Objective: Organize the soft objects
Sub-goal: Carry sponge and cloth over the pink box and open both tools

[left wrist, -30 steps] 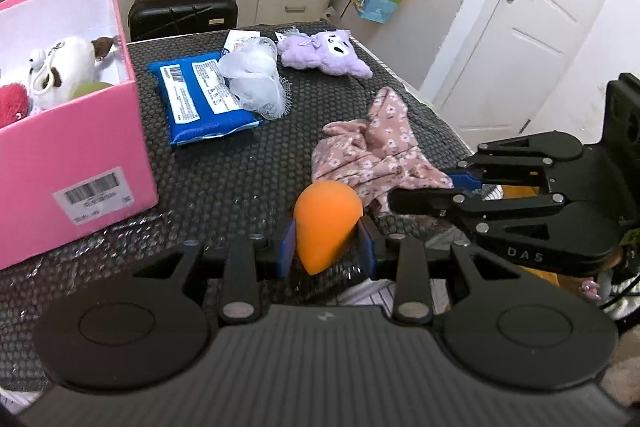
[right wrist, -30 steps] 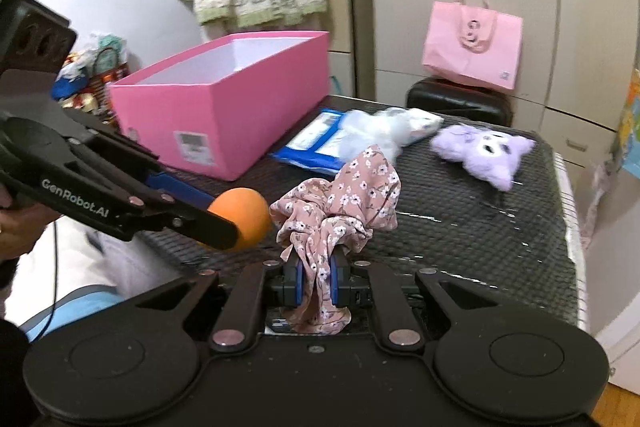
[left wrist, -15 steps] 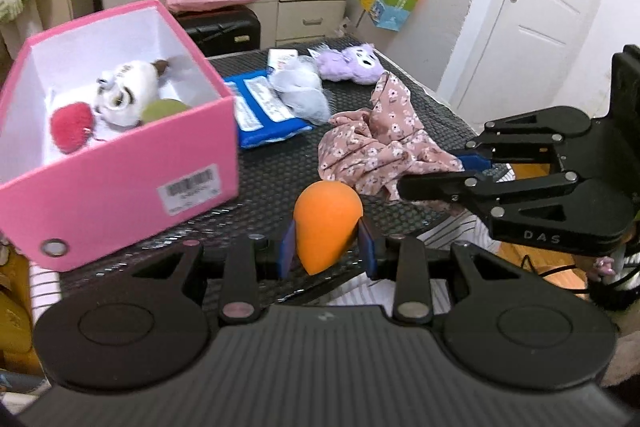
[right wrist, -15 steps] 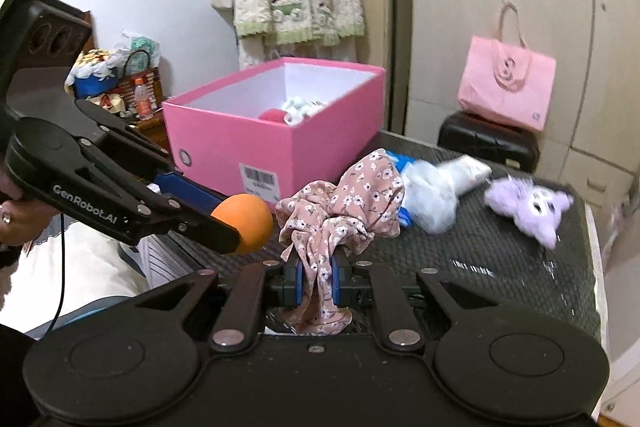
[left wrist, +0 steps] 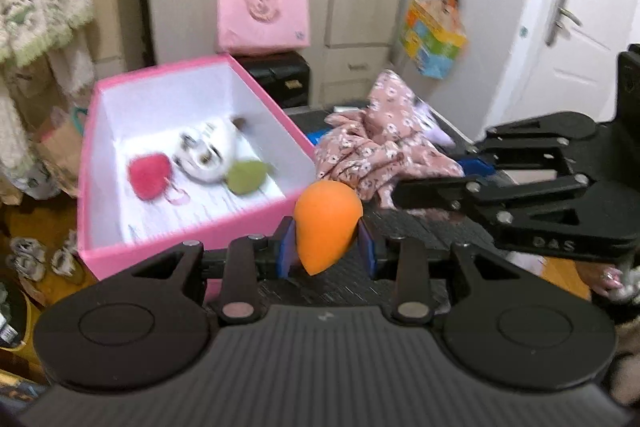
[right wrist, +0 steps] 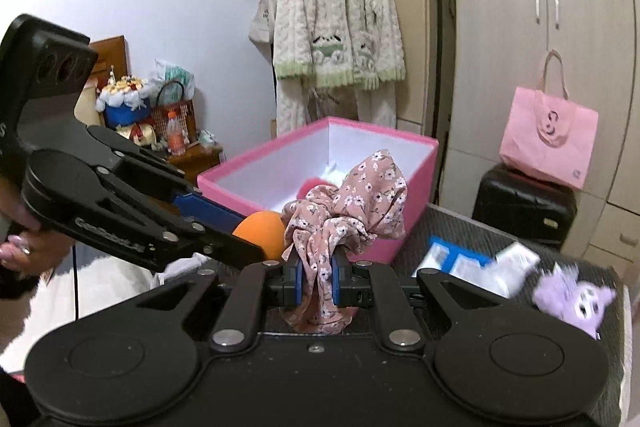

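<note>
My left gripper (left wrist: 326,251) is shut on an orange egg-shaped sponge (left wrist: 326,223), held in the air near the front right corner of the pink box (left wrist: 180,231). The sponge also shows in the right wrist view (right wrist: 260,231). My right gripper (right wrist: 316,277) is shut on a pink floral cloth (right wrist: 344,211), held up beside the box (right wrist: 416,195). The cloth also shows in the left wrist view (left wrist: 380,151). Inside the box lie a red plush (left wrist: 150,175), a white plush (left wrist: 206,155) and a green soft piece (left wrist: 246,177).
A purple plush (right wrist: 572,301), a blue packet (right wrist: 460,263) and a white wrapped item (right wrist: 512,263) lie on the black mesh table (right wrist: 452,231). A pink bag (right wrist: 548,139) sits on a black case (right wrist: 524,207) behind. A robe (right wrist: 336,27) hangs at the wall.
Both grippers have lifted and swung left toward the pink box, carrying the sponge and the cloth. The box's inside now shows more fully from above.
</note>
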Tool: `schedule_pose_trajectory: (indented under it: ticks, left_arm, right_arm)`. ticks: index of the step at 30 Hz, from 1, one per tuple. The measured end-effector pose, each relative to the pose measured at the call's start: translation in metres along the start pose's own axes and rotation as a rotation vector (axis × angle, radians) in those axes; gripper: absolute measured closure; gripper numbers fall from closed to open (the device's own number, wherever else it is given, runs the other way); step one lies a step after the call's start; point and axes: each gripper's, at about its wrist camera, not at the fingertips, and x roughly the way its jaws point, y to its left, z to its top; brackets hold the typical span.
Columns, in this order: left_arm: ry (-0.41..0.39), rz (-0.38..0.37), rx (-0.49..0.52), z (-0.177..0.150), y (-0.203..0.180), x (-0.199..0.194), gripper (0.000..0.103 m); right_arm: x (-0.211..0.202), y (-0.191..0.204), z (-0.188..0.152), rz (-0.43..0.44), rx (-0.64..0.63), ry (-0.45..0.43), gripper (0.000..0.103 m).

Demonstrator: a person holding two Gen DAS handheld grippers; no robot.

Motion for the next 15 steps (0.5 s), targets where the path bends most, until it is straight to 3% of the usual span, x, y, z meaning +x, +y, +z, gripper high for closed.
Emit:
schedule_pose_trajectory:
  ticks: [9,15]
  left_arm:
    - [-0.031,0.04,-0.111,0.032,0.053,0.03,0.07]
    - [0.047,0.092,-0.18,0.041,0.09,0.065,0.07]
  right_arm:
    - [0.057,-0.011,0.047,0.031,-0.034,-0.003,0.087]
    - [0.111,-0.033,0.066,0.084,0.005,0.038,0.086]
